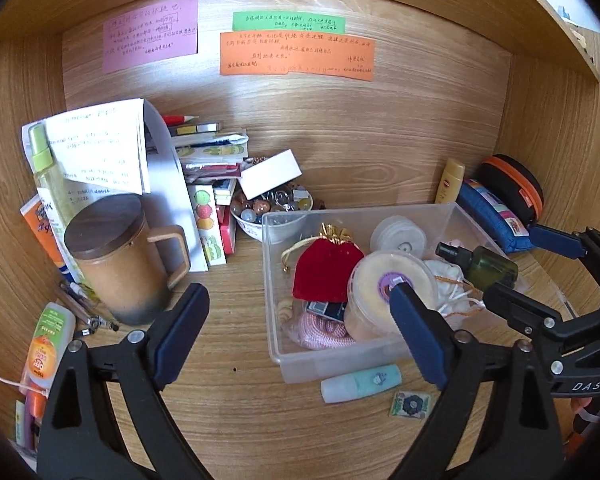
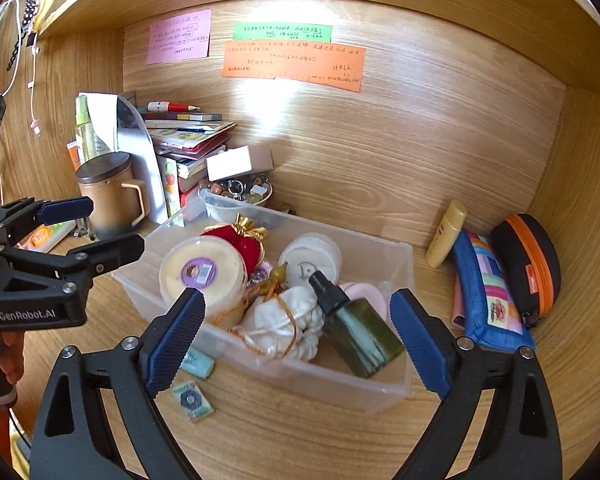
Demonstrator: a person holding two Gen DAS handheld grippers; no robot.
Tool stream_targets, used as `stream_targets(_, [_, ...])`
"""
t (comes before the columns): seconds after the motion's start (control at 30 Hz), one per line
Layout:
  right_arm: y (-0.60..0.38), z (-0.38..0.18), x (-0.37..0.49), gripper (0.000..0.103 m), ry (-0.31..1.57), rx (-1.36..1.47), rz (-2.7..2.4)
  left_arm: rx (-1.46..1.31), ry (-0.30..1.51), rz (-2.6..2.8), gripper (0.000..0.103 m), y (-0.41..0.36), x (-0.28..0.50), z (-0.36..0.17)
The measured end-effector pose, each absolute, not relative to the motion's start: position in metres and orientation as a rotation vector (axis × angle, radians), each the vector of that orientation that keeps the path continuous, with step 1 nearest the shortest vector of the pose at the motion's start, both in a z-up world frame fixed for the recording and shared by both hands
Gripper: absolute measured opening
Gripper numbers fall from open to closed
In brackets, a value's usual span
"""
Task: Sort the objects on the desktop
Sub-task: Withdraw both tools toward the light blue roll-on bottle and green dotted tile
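Note:
A clear plastic box (image 1: pixel 271 280) (image 2: pixel 380 392) stands on the wooden desk. In it lie a red velvet pouch (image 1: pixel 326 266), a round yellow tub (image 2: pixel 202 268), a white pouch (image 2: pixel 284 320) and a dark green spray bottle (image 2: pixel 360 336). My left gripper (image 1: pixel 298 289) hovers open before the box's front left part. Nothing sits between its blue pads. My right gripper (image 2: pixel 297 297) is open too, just short of the box's near wall, with no object in its grasp. A pale blue tube (image 1: pixel 360 382) and a small printed packet (image 2: pixel 192 402) lie on the desk in front of the box.
A brown lidded mug (image 1: pixel 120 256), papers, stacked books and a bowl of beads (image 1: pixel 268 208) crowd the left back. A yellow bottle (image 2: pixel 446 234), blue pencil case (image 2: pixel 488 292) and black-orange case (image 2: pixel 528 264) lean at the right wall. Wooden walls close in all round.

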State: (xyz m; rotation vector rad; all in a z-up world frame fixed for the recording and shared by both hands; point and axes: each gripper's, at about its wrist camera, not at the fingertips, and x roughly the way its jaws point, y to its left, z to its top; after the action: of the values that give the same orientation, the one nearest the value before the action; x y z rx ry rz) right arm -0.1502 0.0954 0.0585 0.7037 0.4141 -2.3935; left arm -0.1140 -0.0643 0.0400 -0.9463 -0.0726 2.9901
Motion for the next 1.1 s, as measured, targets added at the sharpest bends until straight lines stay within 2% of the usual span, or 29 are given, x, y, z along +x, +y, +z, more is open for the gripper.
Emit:
stream_targets(0.27, [0.104, 0.051, -0.128, 0.094, 0.399, 0.733, -2.349, -1.025, -0.182, 2.943, 0.095, -0.075, -0.103, 0.027])
stream_targets(0.43, [0.102, 0.036, -0.113, 0.094, 0.425, 0.759, -2.331, -1.081, -0.175, 2.941, 0.095, -0.081, -0.097, 0.015])
stream_targets(0.73, [0.092, -0.008, -0.114, 0.094, 0.366, 0.954, -2.231, -1.155, -0.256, 2.864, 0.095, -0.09, -0.089, -0.009])
stream_targets(0.97, [0.072, -0.028, -0.113, 0.091, 0.439, 0.989, -2.173, -1.188, -0.323, 2.822, 0.095, -0.098, -0.09, -0.024])
stream_targets(1.03, [0.067, -0.032, -0.112, 0.088, 0.463, 0.994, -2.154, -1.183, -0.31, 2.828, 0.095, -0.097, -0.089, -0.025])
stream_targets(1.1, [0.063, -0.034, -0.112, 0.08, 0.486, 0.997, -2.141, -1.187, -0.301, 2.831, 0.095, -0.097, -0.089, -0.027])
